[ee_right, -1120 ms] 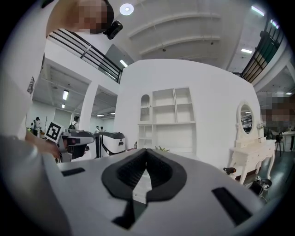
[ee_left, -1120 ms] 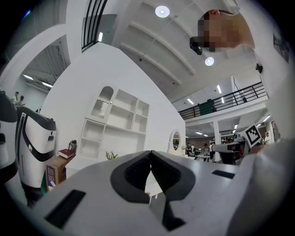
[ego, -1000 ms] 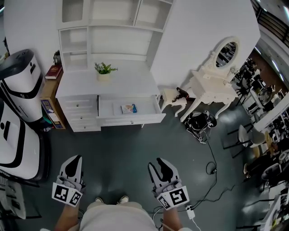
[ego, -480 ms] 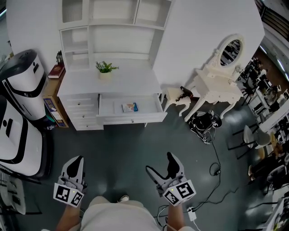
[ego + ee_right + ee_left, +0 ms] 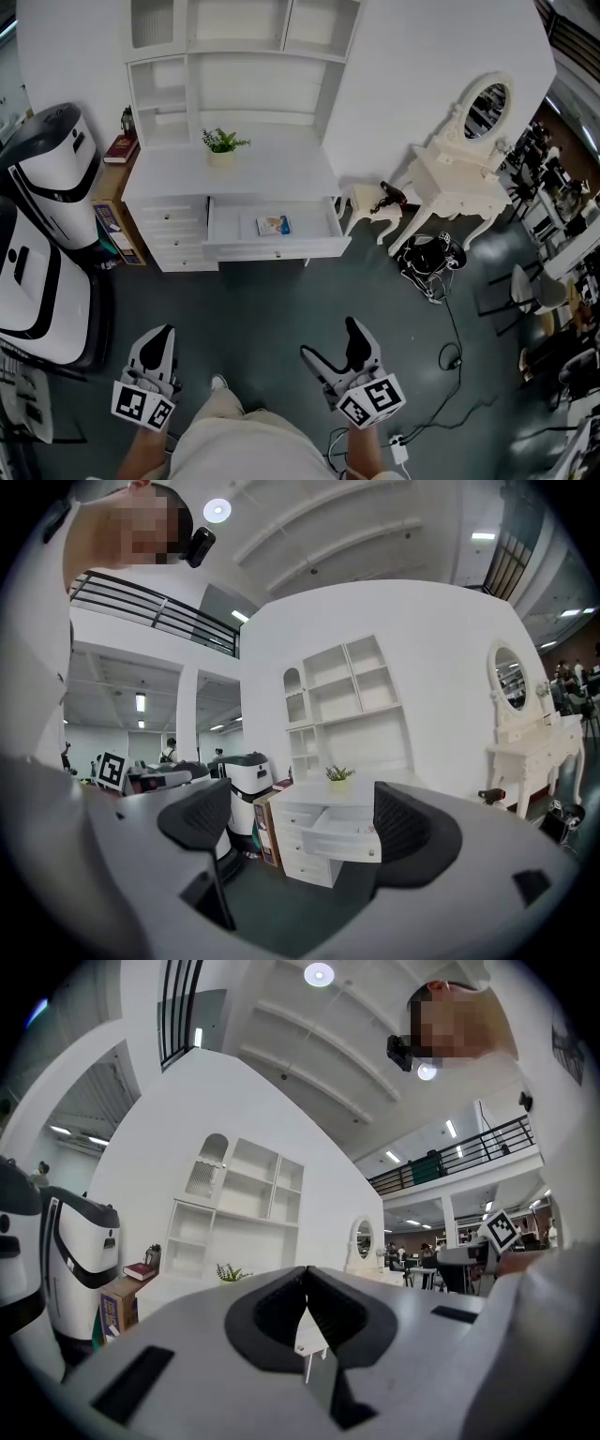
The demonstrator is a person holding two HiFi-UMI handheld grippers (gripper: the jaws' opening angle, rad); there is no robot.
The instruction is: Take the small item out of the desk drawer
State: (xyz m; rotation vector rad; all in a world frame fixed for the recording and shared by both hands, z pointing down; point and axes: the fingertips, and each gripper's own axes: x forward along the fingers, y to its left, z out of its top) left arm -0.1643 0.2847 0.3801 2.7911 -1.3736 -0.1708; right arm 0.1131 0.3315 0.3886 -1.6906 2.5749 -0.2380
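The small item (image 5: 273,225) lies flat inside the open drawer (image 5: 225,223) of the white desk, well apart from both tongs, which are low in the head view near the person's legs. The left tongs (image 5: 157,339) are closed with nothing in them. The jaws of the right tongs (image 5: 330,339) have just been opening and now stand wide apart, with only the far desk visible between them.

I think the main risk is the item itself. It looks thin and flat, so the tips may slide over it or push it against the drawer wall. A high reach could knock the potted plant (image 5: 222,145) on the worktop (image 5: 272,173). The cables (image 5: 450,356) on the floor at the right could catch a foot.

The item has coloured print, but it is too small to read. The cubes carry only square markers.
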